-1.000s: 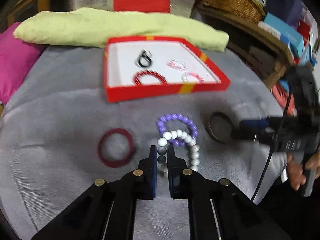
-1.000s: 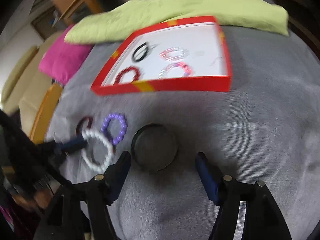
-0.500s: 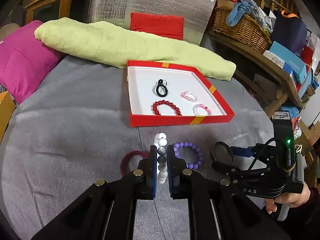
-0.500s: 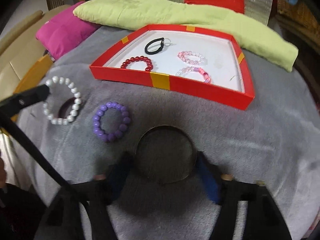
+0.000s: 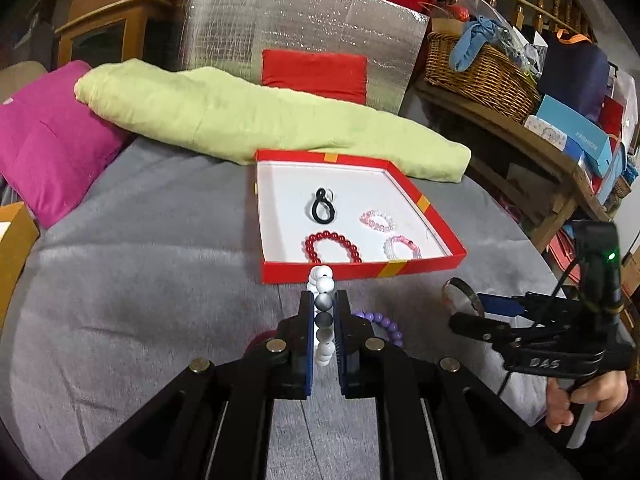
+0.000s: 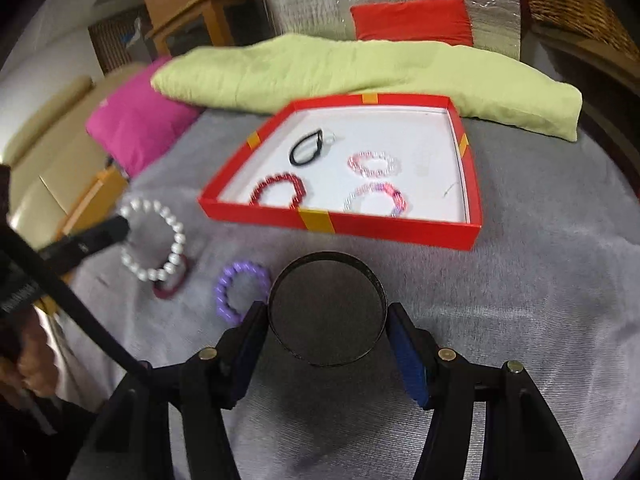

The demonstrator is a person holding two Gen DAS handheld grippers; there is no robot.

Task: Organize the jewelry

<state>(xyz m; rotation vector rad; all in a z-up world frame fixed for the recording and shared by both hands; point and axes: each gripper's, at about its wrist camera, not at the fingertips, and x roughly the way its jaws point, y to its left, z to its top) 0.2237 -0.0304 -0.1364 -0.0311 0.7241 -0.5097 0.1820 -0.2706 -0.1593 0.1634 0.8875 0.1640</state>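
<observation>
Nearest, the left gripper is angled down, clamped tight on the white bead bracelet, which is held off the grey blanket. The right gripper, also tipped downward, is pinched across the dark bangle, pads touching both sides, a hand wrapped round its handle. Just past, a purple bracelet and dark red ring are left on the blanket. Further back, near the far edge, four pieces are laid in the red tray.
</observation>
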